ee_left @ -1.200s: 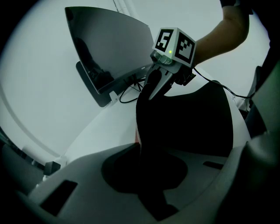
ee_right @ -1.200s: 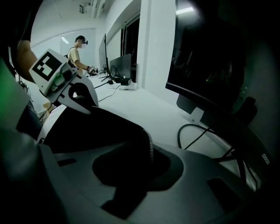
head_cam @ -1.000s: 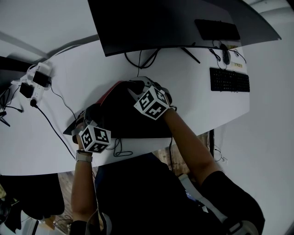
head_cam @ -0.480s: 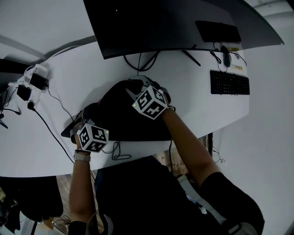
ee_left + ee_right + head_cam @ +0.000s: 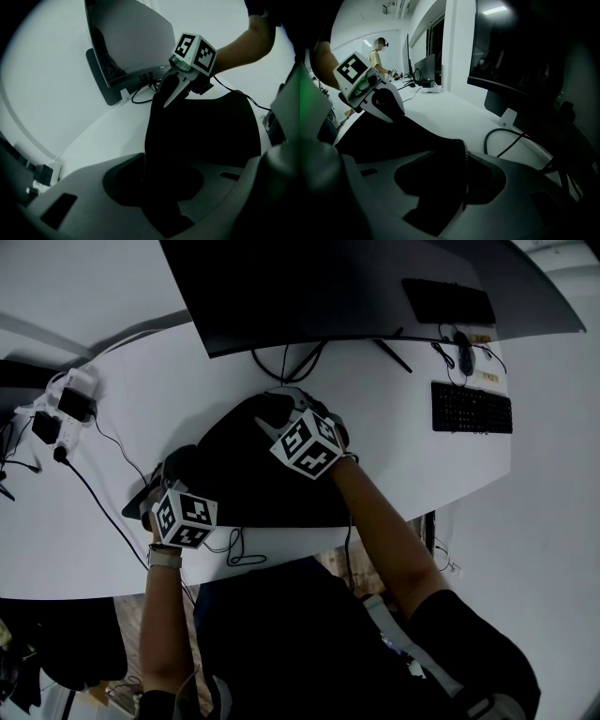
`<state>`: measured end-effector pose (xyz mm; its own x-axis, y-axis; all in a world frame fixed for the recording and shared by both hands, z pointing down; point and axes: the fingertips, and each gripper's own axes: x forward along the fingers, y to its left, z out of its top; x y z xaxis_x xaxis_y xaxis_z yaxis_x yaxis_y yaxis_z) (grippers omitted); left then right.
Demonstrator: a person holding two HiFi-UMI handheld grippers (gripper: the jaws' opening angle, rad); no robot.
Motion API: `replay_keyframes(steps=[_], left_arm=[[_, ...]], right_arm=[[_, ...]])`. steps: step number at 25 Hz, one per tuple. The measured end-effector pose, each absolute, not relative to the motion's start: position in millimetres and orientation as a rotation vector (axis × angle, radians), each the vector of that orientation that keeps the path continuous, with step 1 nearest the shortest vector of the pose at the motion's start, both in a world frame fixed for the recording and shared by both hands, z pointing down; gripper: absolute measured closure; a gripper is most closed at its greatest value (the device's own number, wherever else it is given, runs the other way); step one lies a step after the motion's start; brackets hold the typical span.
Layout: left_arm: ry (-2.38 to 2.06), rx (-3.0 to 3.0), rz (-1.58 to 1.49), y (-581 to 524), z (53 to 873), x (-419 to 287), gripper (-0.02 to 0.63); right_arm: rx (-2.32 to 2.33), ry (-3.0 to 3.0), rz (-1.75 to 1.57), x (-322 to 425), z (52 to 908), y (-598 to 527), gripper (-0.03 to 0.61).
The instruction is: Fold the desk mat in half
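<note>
Lying doubled on desk (image 5: pixel 394 418): black desk mat (image 5: pixel 239 486); left tongs (image 5: pixel 161 183), right tongs (image 5: pixel 454 187) just opening, mat edge loose between both.

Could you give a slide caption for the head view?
Left gripper and right gripper, jaws just opening around the black desk mat, on a white desk before a monitor.

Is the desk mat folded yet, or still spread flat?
Apparently folded: the desk mat lies as one compact dark patch; its separate layers cannot be told.
</note>
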<state>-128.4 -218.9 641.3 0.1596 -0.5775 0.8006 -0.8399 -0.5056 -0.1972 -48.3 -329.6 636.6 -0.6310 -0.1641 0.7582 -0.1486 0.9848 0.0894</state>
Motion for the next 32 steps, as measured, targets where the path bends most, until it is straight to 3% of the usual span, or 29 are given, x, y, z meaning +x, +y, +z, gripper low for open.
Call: replay_keyframes(steps=[18,23,32], left_arm=[[-1.414,2.106,1.204,-227.9,638.7,-139.3,0.43],[-1.418,2.109,1.175,-230.9,637.2,-143.8,0.384],[-1.463,2.188,1.119,-236.7,609.7,-141.7,0.385]], right_arm=[[0.335,-2.266,-0.074,-46.2,626.6,-341.1,0.298],[0.414,-2.291,-0.043,-44.0,611.0,-343.6,0.295],[0.557,-2.358,0.159,-27.4,574.2,-329.5,0.295]])
